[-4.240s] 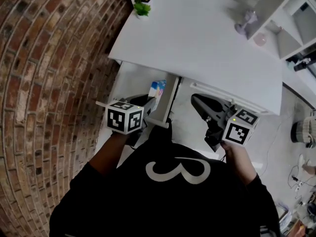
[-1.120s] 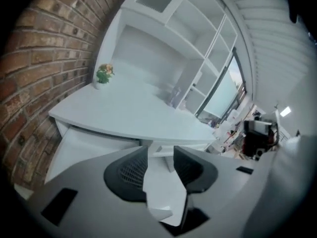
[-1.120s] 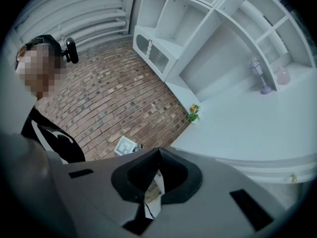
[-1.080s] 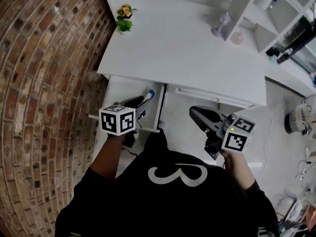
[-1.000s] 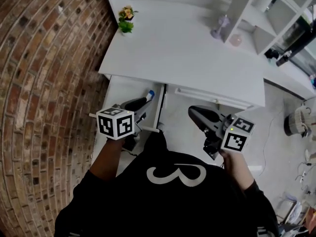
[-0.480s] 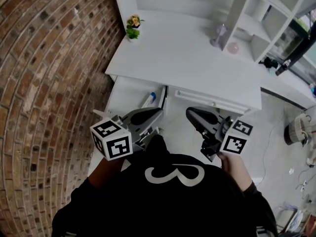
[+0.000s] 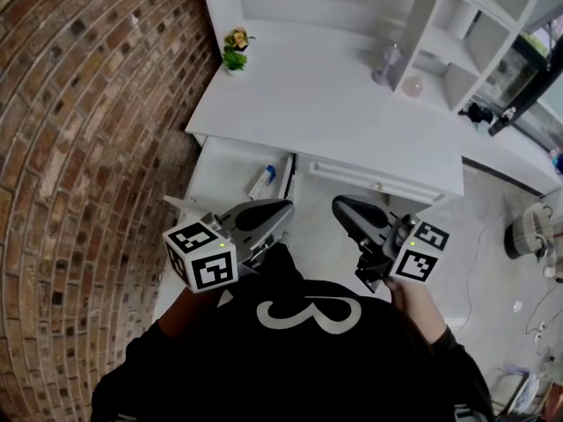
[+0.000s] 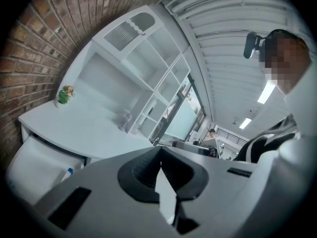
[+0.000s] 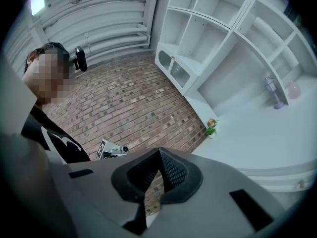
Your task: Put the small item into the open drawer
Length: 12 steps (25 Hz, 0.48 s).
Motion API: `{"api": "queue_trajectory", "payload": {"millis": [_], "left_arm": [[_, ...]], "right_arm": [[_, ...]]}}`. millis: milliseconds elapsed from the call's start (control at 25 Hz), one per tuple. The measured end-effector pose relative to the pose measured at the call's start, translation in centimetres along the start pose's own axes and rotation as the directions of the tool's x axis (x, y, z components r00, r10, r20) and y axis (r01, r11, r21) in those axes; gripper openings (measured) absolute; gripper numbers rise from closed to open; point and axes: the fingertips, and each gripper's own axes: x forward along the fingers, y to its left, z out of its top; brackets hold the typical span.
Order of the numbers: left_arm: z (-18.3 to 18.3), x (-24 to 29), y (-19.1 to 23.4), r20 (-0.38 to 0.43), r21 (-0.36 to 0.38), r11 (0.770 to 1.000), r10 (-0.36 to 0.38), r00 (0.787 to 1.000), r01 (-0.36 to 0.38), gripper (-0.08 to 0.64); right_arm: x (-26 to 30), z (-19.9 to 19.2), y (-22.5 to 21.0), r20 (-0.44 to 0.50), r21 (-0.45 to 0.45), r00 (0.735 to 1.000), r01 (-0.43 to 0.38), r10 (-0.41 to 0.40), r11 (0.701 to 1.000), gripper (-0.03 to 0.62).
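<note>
With the tube [image 7: 262, 182] lying in the drawer [image 7: 215, 167] and my left gripper [image 7: 283, 207] and right gripper [image 7: 339, 206] both closed empty, I should back off without touching its rim.

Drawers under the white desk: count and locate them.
2. An open white drawer below the white desk, left end, holds a blue-capped white tube; a closed-looking drawer sits right of it. More may be hidden.

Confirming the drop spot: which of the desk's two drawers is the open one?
The left drawer, next to the brick wall: it is pulled out, with the small blue-tipped item lying inside. The right drawer shows only its shut front.
</note>
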Motion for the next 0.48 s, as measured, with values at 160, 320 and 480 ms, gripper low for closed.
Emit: {"api": "queue_trajectory", "payload": {"millis": [160,320,480], "left_arm": [[-0.4,0.0,0.5,-0.014,-0.011,1.000,0.010,1.000,-0.010,0.003],[-0.8,0.3,1.1,-0.031,-0.014,1.000,0.017,0.999,-0.017,0.003],[-0.7,0.7,1.6,-0.042,-0.024,1.000,0.013,0.999,-0.014,0.003]], "right_arm": [[0.2,-0.3,-0.1,-0.007,0.000,1.000,0.003,-0.003,1.000,0.009],[0.4,-0.4,-0.5,-0.011,0.005,1.000,0.006,-0.006,1.000,0.009],[0.5,-0.2,-0.9,-0.006,0.005,1.000,0.015,-0.015,1.000,0.009]]}}
